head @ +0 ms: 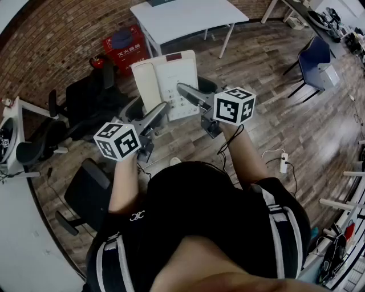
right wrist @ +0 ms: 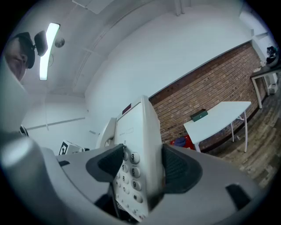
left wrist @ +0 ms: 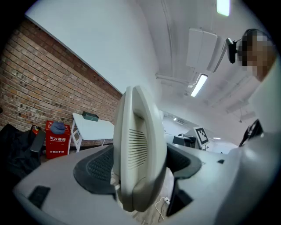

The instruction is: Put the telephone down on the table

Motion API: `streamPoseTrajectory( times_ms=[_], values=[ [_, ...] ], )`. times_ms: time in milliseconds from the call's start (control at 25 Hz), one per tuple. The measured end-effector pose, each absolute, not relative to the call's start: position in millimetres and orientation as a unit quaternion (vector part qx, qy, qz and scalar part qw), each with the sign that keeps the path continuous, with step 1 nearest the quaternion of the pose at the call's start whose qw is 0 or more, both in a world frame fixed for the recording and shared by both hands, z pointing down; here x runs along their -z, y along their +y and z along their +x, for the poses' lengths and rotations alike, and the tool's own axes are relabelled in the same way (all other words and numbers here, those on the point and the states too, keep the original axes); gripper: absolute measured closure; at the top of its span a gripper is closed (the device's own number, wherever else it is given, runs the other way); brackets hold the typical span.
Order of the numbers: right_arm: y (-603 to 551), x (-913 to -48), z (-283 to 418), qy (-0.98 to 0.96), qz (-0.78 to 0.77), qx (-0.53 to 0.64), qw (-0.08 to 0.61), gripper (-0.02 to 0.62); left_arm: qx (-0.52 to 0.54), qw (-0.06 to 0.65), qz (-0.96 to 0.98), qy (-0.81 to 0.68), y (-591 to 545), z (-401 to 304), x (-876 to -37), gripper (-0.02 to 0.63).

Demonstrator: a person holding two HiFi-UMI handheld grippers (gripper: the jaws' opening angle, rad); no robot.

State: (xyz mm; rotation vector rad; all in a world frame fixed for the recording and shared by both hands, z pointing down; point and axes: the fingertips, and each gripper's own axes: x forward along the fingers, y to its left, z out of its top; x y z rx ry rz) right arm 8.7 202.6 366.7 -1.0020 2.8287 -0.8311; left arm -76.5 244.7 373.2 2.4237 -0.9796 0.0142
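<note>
- Cream phone (head: 165, 80) hung in the air, short of the table (head: 188, 20).
- I held both arms forward, near level: left gripper (head: 161, 109) clamped its handset side, right gripper (head: 182, 89) its keypad side.

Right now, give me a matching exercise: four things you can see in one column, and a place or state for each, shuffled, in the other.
Things
1. telephone
2. white table
3. red box
4. blue chair

Places or states
A. against the brick wall, left of the table
B. held up off the table, clamped by the left claw and the right claw
C. far right, on the wooden floor
D. beyond the telephone, with a small dark box on its top

Pairs: 1-B, 2-D, 3-A, 4-C
</note>
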Motion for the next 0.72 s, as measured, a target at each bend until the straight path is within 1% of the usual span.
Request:
streamPoseTrajectory(
  times_ms=[720],
  values=[
    [203.1, -368.8, 10.7, 0.905, -0.325, 0.273, 0.007, 0.356, -0.013, 0.266, 0.898, -0.351, 243.8, -74.6, -375.9, 0.241]
  ],
)
